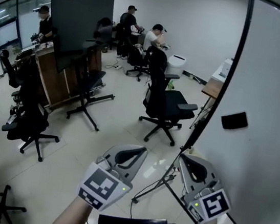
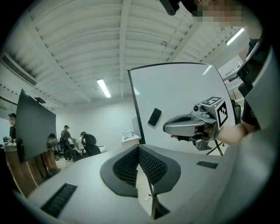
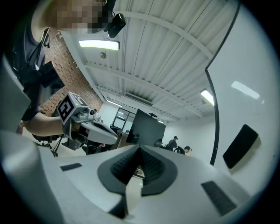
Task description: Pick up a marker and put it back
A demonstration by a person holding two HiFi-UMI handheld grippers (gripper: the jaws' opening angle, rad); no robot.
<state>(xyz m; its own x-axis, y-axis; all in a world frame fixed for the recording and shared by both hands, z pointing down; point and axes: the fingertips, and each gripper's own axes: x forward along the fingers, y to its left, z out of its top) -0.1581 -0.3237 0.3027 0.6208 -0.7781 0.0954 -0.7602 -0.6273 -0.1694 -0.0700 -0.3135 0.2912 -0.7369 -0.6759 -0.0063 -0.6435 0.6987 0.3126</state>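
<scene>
Left gripper [image 1: 135, 154] and right gripper [image 1: 189, 161] both pinched closed, empty. No marker visible; a blind reach toward whiteboard [image 1: 274, 76] at 2 o'clock may miss.

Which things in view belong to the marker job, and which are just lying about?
Job: left gripper and right gripper, both shut and empty; whiteboard. No marker in view.
Lying about: black eraser on the whiteboard, office chairs, large black screen.

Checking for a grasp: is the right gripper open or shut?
Shut. In its own view the right gripper has its jaws together at the tips, nothing between them.
</scene>
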